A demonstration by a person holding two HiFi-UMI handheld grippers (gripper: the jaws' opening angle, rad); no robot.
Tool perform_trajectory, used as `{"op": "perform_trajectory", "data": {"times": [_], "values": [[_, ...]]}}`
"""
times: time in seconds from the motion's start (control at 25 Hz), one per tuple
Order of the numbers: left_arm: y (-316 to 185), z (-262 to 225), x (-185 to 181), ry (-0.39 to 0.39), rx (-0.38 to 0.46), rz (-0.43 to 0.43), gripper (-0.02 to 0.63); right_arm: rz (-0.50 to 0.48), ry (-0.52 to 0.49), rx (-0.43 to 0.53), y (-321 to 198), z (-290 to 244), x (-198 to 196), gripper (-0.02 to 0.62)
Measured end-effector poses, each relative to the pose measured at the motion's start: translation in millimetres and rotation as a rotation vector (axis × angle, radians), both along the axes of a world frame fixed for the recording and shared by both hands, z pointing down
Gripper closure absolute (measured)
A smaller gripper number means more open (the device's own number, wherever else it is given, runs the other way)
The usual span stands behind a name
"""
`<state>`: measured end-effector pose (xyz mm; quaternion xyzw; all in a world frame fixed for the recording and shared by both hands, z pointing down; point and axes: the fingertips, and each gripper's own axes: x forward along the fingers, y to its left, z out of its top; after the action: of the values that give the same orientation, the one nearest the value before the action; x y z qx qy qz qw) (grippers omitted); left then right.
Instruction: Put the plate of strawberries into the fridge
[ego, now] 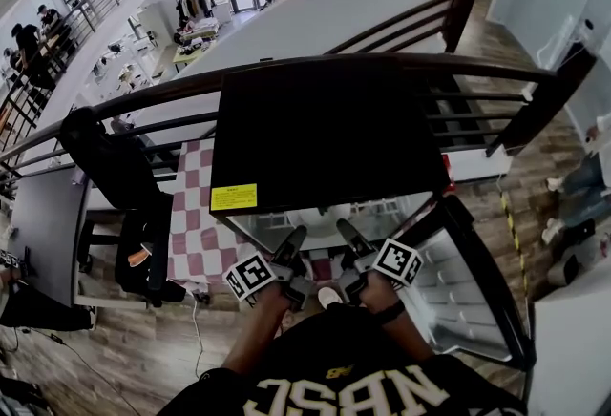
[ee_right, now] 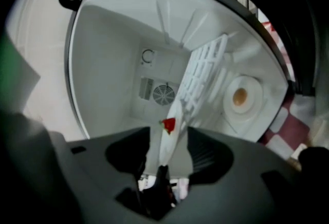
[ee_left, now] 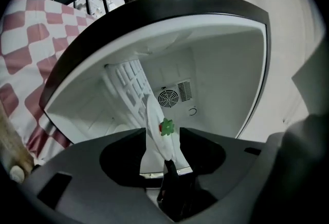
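yellow label (ego: 234, 197) on fridge (ego: 325, 133) top, ahead of left gripper (ego: 297, 235), unreadable; left and right gripper (ego: 343, 227) both spread, plate (ee_left: 153, 133) edge-on between jaws, unpinched, rim pointing forward

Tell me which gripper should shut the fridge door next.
Right, probably. The open fridge door stands nearer the right gripper; the left gripper would have to cross. Both jaws stand open around the plate.

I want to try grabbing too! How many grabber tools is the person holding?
2. The left tool and the right tool sit side by side before the open fridge, each open with the white plate between its jaws. No others show.
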<state>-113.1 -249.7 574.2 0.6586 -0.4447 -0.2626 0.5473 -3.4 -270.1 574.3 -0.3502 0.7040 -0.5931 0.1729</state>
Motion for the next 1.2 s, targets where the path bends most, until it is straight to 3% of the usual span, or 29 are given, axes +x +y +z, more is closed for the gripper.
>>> {"op": "perform_trajectory", "data": {"times": [0.16, 0.36, 0.6, 0.68, 0.84, 0.92, 1.08, 1.2], "values": [[14, -4, 5, -0.082, 0.051, 0.057, 0.402, -0.031, 0.076, 0.074, 14, -3, 1, 0.376], [32, -3, 6, -0.219, 0.099, 0.092, 0.402, -0.08, 0.266, 0.21, 32, -1, 8, 0.376], [46, 2, 7, -0.223, 0.13, 0.11, 0.403, -0.111, 0.495, 0.354, 43, -7, 13, 0.376], [49, 2, 10, -0.303, 0.147, 0.128, 0.405, -0.125, 0.57, 0.399, 46, -9, 12, 0.377], [52, -7, 14, -0.594, 0.226, 0.157, 0.428, -0.165, 0.692, 0.465, 52, -7, 6, 0.388], [50, -13, 16, -0.703, 0.268, 0.157, 0.458, -0.18, 0.74, 0.491, 53, -5, 3, 0.41], [45, -15, 15, -0.852, 0.295, 0.15, 0.515, -0.201, 0.835, 0.553, 52, -4, -2, 0.459], [42, -10, 13, -0.895, 0.283, 0.151, 0.564, -0.207, 0.873, 0.587, 49, -6, -6, 0.542]]}}
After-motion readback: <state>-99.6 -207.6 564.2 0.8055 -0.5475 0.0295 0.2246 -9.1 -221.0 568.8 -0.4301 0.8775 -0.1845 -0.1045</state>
